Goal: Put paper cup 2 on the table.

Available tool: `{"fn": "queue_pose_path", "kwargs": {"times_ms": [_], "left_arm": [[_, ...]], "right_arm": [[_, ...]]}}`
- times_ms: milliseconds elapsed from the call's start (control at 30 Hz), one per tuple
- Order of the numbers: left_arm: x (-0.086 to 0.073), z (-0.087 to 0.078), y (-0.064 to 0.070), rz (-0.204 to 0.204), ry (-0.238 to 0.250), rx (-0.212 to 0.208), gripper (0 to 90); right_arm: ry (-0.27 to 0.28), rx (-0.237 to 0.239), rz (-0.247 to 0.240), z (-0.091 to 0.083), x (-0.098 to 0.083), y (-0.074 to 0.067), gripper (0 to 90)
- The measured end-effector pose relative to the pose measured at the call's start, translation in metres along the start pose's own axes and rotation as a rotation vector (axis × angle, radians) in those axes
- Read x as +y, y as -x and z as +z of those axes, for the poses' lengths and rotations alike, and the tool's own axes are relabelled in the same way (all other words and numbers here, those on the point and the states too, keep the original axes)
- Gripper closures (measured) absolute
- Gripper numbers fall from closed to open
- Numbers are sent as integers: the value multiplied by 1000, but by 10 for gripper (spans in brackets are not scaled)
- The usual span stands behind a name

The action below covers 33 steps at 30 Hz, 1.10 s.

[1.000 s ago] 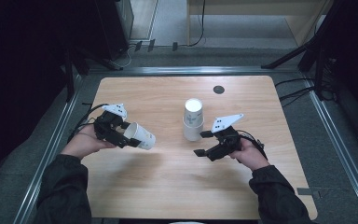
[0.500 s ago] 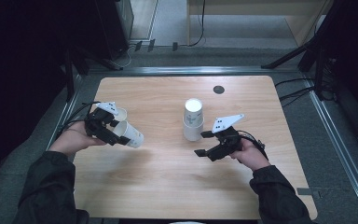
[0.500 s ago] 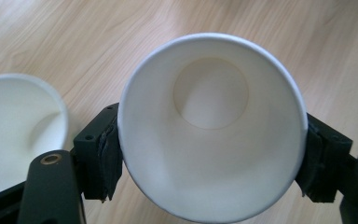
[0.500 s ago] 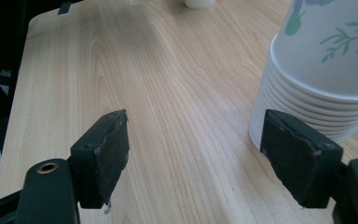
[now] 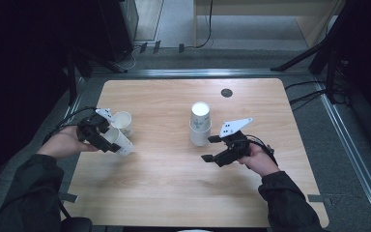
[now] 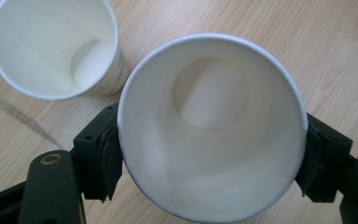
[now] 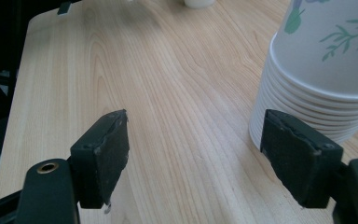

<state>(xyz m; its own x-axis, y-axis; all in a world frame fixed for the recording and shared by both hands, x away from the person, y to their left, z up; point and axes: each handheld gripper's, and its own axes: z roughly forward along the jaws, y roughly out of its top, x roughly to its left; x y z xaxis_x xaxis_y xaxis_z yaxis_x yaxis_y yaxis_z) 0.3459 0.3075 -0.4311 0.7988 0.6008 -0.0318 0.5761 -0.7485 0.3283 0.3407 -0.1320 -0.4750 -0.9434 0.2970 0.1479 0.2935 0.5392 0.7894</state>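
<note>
The left claw (image 6: 212, 158) is clamped on a light, thin-walled paper cup (image 6: 212, 126) at the counter's (image 5: 174, 193) near left, just beside a standing cup (image 6: 53, 46), so grip its sides gently to avoid crushing.

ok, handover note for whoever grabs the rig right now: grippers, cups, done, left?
Left hand-held gripper: shut on a paper cup, held mouth toward its camera, low over the table's left side.
Right hand-held gripper: open, nothing between the jaws, beside the inverted cup stack at mid-table.
Done: one single cup stands upright on the left, just beyond the held one.
Left: probably set the held cup down next to it, then pull the next cup from the stack.
</note>
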Motion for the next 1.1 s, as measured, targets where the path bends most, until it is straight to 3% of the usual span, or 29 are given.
{"fn": "queue_pose_path", "kwargs": {"times_ms": [200,433,667,1100], "left_arm": [[-2,14,-3,-7,-61,30,223],[-2,29,-3,-17,-103,38,218],[1,34,-2,-18,-109,60,201],[-1,38,-2,-42,-92,26,129]], "right_arm": [[3,0,0,1,0,1,242],[4,0,2,0,0,1,242],[4,4,1,1,0,0,242],[3,3,2,0,0,1,242]]}}
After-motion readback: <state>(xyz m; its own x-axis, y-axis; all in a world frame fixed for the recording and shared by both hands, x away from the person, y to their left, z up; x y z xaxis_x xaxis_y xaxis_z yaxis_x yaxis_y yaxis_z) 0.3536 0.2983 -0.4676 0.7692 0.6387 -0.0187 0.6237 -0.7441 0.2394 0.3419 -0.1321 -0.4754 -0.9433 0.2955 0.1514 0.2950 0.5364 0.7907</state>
